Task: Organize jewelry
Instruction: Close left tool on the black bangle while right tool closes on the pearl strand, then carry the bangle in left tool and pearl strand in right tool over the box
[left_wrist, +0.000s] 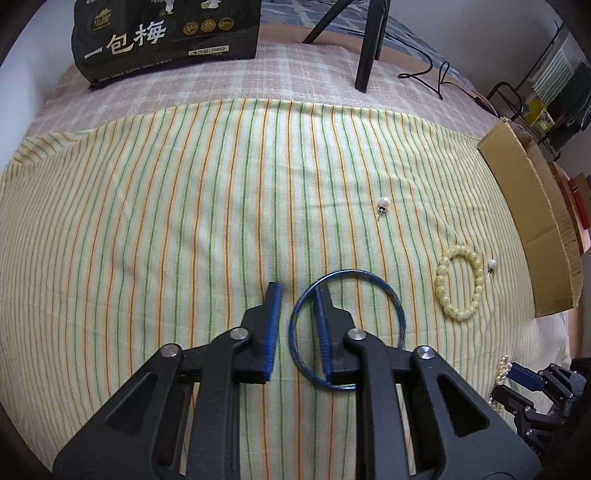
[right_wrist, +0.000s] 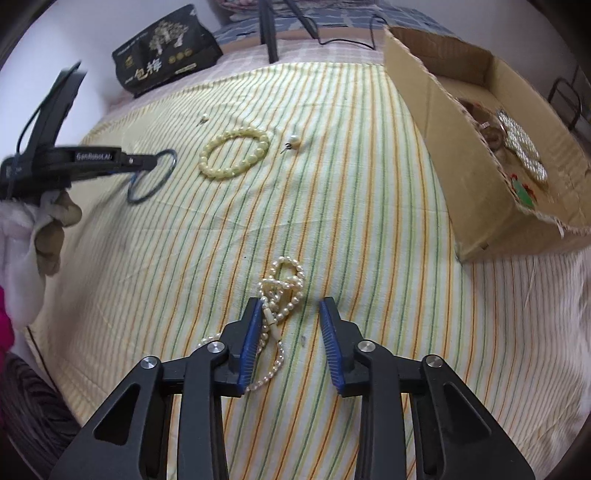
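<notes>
My left gripper (left_wrist: 297, 291) is open over the striped cloth; its right finger reaches through a thin blue bangle (left_wrist: 397, 306), which lies around it. The bangle (right_wrist: 168, 171) and left gripper (right_wrist: 142, 164) also show in the right wrist view. A cream bead bracelet (left_wrist: 441, 271) (right_wrist: 207, 153) lies to the right of the bangle. Two pearl earrings (left_wrist: 384, 203) (left_wrist: 492, 263) lie nearby. My right gripper (right_wrist: 288, 308) is open over a tangled pearl necklace (right_wrist: 284, 284), whose strand touches the left finger.
An open cardboard box (right_wrist: 436, 110) (left_wrist: 524, 206) with jewelry inside stands at the right of the cloth. A black snack bag (left_wrist: 166, 33) (right_wrist: 166, 44) and black tripod legs (left_wrist: 367, 48) stand at the back. A black cable (left_wrist: 432, 74) runs behind.
</notes>
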